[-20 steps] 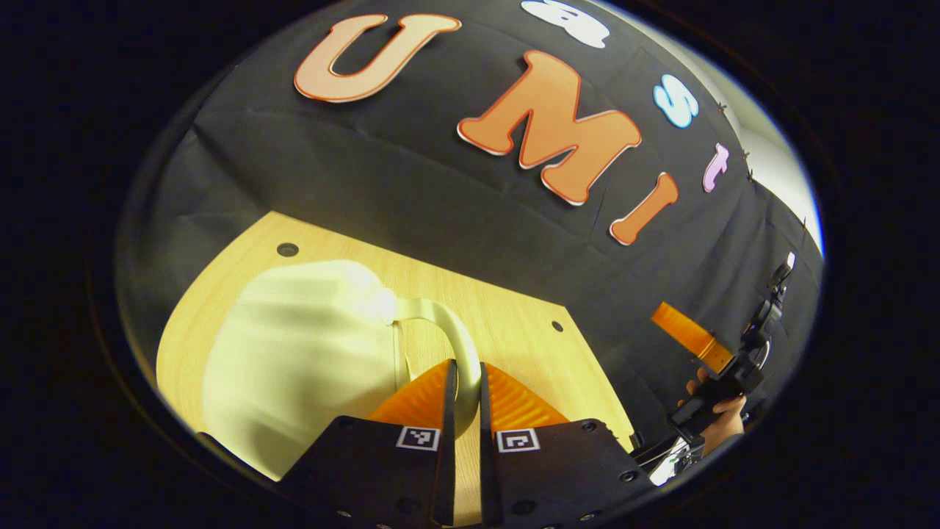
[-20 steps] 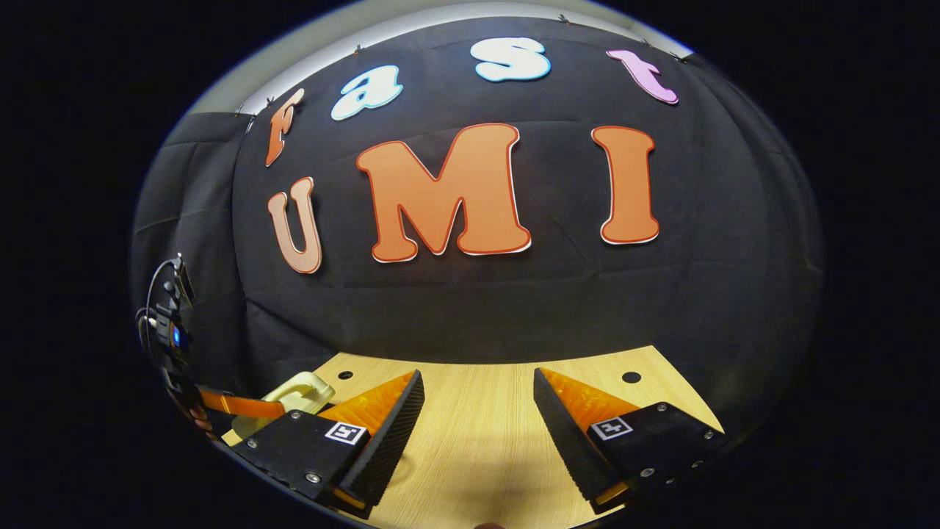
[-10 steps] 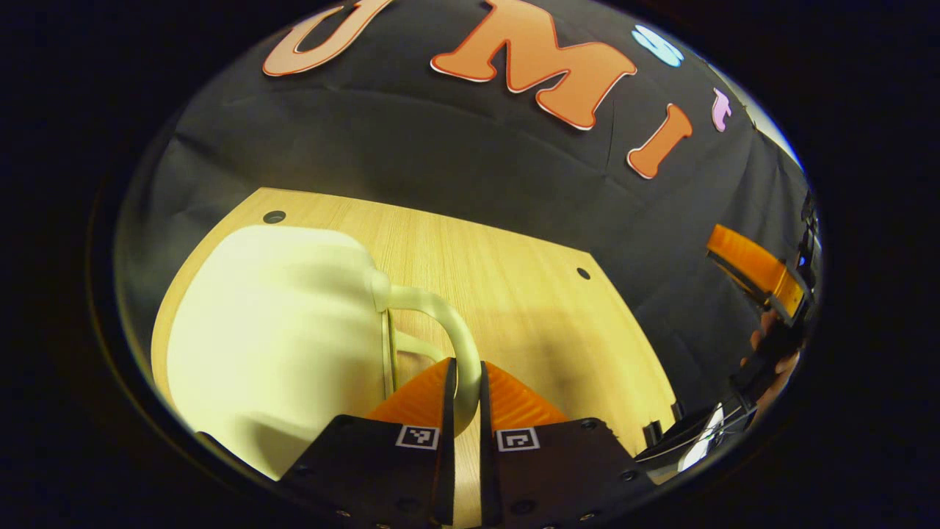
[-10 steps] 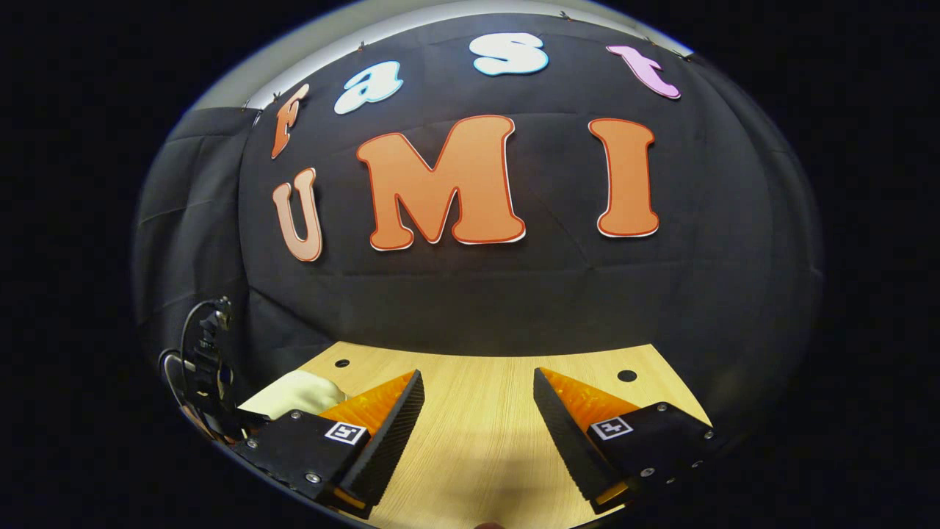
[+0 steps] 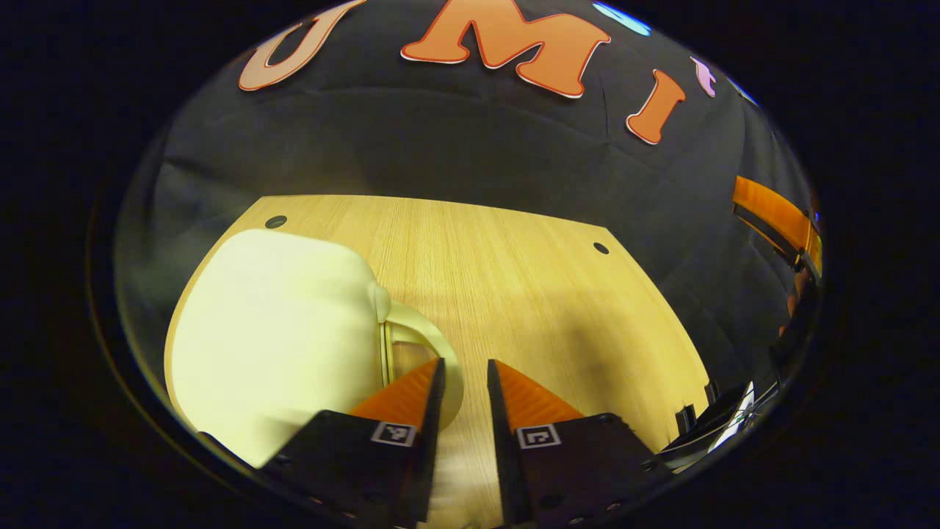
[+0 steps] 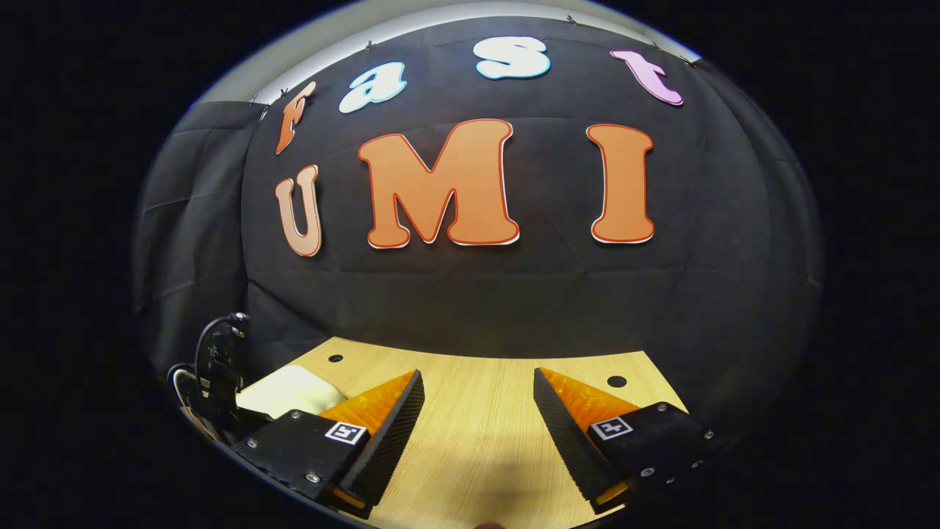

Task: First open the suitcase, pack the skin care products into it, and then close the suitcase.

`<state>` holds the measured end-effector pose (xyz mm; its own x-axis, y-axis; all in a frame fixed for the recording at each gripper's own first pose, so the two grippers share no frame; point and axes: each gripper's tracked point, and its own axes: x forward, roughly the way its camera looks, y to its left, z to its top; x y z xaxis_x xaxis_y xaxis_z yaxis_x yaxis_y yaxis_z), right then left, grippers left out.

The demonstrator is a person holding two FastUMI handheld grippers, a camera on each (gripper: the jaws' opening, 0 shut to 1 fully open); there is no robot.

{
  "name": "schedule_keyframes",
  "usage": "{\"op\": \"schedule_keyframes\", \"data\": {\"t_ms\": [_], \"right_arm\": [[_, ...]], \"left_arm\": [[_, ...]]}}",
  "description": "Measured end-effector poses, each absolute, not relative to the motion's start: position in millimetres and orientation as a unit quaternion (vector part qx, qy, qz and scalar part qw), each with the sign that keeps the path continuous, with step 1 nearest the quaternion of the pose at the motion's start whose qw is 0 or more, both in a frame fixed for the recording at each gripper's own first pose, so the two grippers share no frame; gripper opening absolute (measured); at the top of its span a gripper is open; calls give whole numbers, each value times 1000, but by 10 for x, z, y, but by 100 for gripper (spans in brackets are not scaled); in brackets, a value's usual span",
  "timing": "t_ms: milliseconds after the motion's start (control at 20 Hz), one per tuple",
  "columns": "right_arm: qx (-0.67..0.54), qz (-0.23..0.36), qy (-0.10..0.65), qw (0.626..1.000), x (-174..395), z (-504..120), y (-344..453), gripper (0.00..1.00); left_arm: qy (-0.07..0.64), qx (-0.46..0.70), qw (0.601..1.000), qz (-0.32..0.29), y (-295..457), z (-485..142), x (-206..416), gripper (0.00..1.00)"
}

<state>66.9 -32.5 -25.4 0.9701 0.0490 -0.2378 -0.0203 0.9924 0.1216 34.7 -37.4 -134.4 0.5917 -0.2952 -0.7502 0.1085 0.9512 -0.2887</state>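
No words, brands or numbers can be read on anything here. The only signs are small square black-and-white coded tags: in the left gripper view one sits on each finger block of the left gripper (image 5: pixel 463 382), at about 6 o'clock, and in the right gripper view one sits on each finger block of the right gripper (image 6: pixel 477 400), at about 7 and 5 o'clock.
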Motion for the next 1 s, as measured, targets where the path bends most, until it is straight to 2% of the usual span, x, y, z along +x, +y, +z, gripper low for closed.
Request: {"op": "schedule_keyframes", "data": {"t_ms": [50,100,150,200,250,400,450,500,600,700,900,950,1000], "right_arm": [[57,15,119,991,670,-242,-336,95],[56,15,116,992,662,-231,-343,95],[53,12,114,992,655,-205,-345,95],[53,12,110,992,665,-180,-338,95],[52,11,105,993,660,-143,-334,95],[48,9,86,995,694,-12,-287,95],[48,11,81,995,699,29,-260,95],[48,11,76,996,707,69,-237,95],[46,10,62,997,720,163,-196,95],[42,9,49,998,715,257,-165,95],[38,8,12,999,707,458,-121,95],[35,8,6,999,699,468,-119,94],[33,7,3,999,688,479,-125,95]], "left_arm": [[430,-108,889,-113,-371,-1291,385,50],[421,-106,894,-110,-365,-1195,406,60],[409,-102,900,-109,-354,-1079,456,53],[395,-98,908,-105,-338,-939,501,58],[377,-94,916,-104,-345,-796,585,80],[320,-87,938,-98,-363,-302,760,80],[298,-81,947,-92,-360,-127,817,88],[279,-77,953,-89,-351,29,897,92],[236,-71,966,-80,-383,255,984,92],[201,-63,975,-70,-367,424,1015,97],[142,-49,987,-52,-297,635,1098,97],[133,-52,988,-52,-299,680,1111,94],[123,-55,990,-48,-292,717,1112,97]]}}
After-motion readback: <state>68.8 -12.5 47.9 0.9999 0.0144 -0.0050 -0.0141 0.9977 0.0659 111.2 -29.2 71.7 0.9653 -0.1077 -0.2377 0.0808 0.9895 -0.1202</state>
